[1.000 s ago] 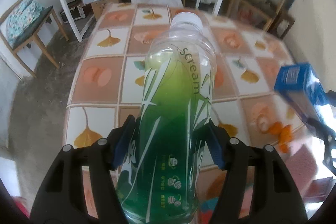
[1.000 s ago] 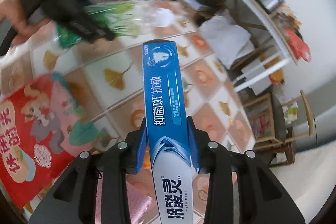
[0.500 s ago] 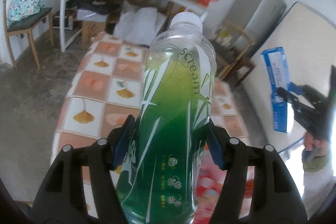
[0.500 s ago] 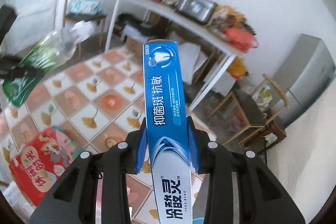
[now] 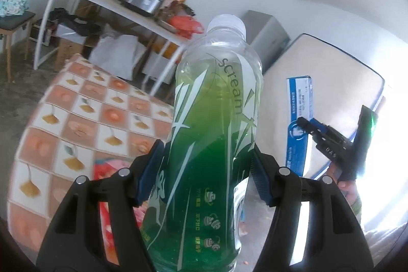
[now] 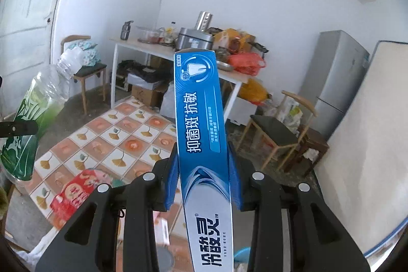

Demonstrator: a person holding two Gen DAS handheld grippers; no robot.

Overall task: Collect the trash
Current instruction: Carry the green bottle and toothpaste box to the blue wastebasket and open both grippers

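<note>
L tool [image 5: 207,167]: pinching green-label bottle [image 5: 216,134] at mid-body, blue pads tight on both sides; bottle runs fwd & up from the pads, white cap at far end, green liquid inside.
R tool [image 6: 203,170]: pinching blue toothpaste box [image 6: 200,119] on its narrow sides; box sticks out fwd past the pads, tooth logo end farthest away.
L tool seen from R cam: off to far left, bottle [image 6: 38,103] tilted, cap up & toward R tool; only a bit of black finger shows across it.
R tool seen from L cam: to the right of the bottle [image 5: 309,125], box [image 5: 298,124] upright, person's hand [image 5: 348,191] on the grip below.
Desk [image 6: 122,139]: below & ahead of both tools, check cloth w/ leaf & fruit print; neither tool touches it.
On desk: red printed bag [image 6: 76,191], lying flat near the edge closest to R tool, left of its pads.
Past the desk: white side desk [image 6: 142,47] loaded w/ cooker, jars, red plastic bag; wooden chair [image 6: 86,68] by wall at left.
Right of R tool: grey fridge [image 6: 339,78], pale mattress leaning on wall [image 6: 369,144], another chair [image 6: 278,129].
</note>
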